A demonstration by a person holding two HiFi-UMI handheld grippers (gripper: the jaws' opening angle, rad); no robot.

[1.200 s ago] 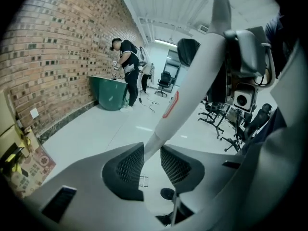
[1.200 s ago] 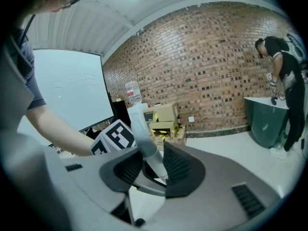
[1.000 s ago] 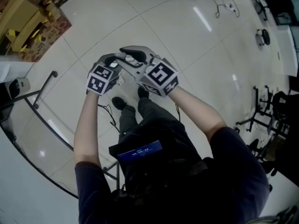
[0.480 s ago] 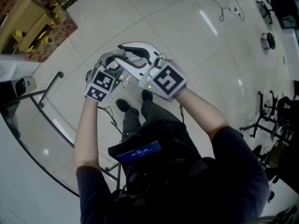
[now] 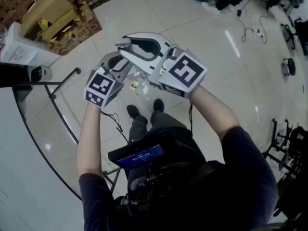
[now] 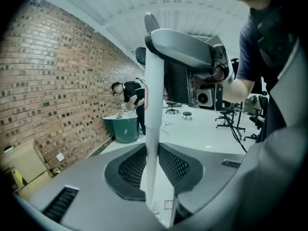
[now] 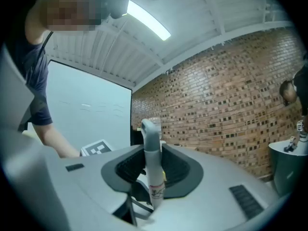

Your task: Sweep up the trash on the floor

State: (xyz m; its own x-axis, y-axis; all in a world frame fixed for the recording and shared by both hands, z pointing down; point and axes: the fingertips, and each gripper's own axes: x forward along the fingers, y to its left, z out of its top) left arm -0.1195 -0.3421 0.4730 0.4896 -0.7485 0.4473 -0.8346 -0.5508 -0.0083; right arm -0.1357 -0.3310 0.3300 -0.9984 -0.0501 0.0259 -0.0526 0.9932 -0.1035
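Note:
Both grippers are raised close together in front of me. My left gripper [image 5: 118, 64] is shut on a white handle [image 6: 154, 105] that rises upright between its jaws [image 6: 154, 170]. My right gripper [image 5: 127, 44] is shut on a grey-white handle [image 7: 153, 153] with a small label and a hooked top end; in its own view the jaws [image 7: 153, 172] pinch it low down. Both grippers' jaws have just been closing on these handles. The handles' lower ends are hidden. Small bits of trash [image 5: 135, 85] lie on the glossy floor ahead of my shoes [image 5: 133, 111].
Cardboard boxes [image 5: 57, 13] stand at the far left by a brick wall [image 6: 53, 90]. A black metal frame [image 5: 53, 100] runs along my left. Cables [image 5: 245, 13] and dark stands [image 5: 284, 148] lie to the right. A person [image 6: 129, 93] bends over a green bin [image 6: 120, 129].
Both grippers have risen together toward the head camera and now look larger, still side by side. The floor trash has come into sight beneath them.

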